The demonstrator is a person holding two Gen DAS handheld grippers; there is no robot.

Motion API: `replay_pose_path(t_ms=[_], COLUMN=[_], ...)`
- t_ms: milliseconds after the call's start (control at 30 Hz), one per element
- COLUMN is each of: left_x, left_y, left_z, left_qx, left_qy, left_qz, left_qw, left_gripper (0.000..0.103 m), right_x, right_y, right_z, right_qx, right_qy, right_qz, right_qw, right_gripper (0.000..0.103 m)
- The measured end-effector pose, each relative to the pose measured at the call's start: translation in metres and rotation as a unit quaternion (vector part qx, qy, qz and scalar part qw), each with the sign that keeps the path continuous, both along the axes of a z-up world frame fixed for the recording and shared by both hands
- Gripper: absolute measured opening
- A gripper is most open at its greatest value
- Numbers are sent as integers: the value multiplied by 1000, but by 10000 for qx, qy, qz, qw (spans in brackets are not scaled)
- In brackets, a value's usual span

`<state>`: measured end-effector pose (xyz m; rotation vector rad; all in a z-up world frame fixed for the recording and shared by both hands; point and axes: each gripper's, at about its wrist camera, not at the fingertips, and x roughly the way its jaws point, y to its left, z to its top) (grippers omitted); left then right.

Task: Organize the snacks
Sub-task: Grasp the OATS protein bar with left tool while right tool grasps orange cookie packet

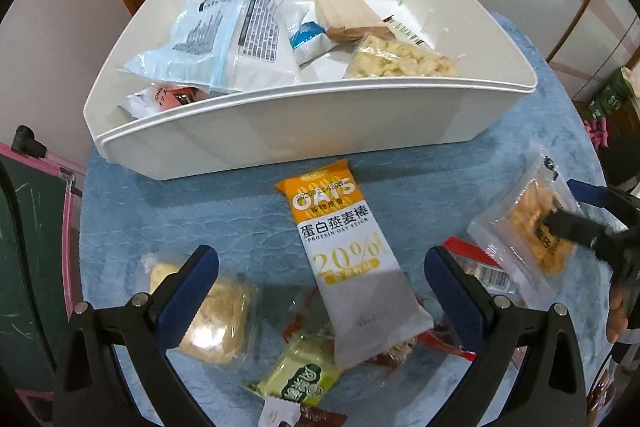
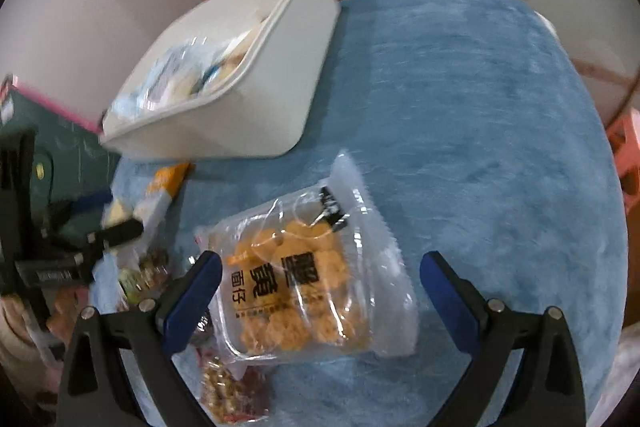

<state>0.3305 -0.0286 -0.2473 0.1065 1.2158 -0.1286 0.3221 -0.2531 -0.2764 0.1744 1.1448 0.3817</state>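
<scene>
White bin (image 1: 280,131) partly filled with snack packets (mixed); oat stick (image 1: 344,251) flat just before it

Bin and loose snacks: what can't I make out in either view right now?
- Bin floor, left wrist view: covered by packets; the near wall hides the lower front.
- Red packet, left wrist view: mostly under the oat bar and the clear bag.
- Bin contents, right wrist view: motion-blurred.
- Left gripper, right wrist view: blurred; its opening is unreadable there.
- Green packet: text too small.
</scene>
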Motion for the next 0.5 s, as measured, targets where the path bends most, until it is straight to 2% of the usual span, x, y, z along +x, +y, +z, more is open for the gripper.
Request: replay_pose_path(t_ms=[100,200,500], left_x=[5,10,17], left_y=[-1,-4,-11], left_z=[-7,-14,-32], left_qx=[26,25,62], left_qy=[58,116,316], left_qz=[5,8,-42], left_qw=[10000,9999,9995], left_gripper=[103,103,103], right_x=[-3,-11,-12], right_y=[21,40,51], right_z=[1,-1,2], right_qx=[-473,-1048,-1200], right_qy=[-273,-582,-700], right_qz=[480,860,1165], right_qw=[9974,9891,9834], right_gripper=[103,103,103])
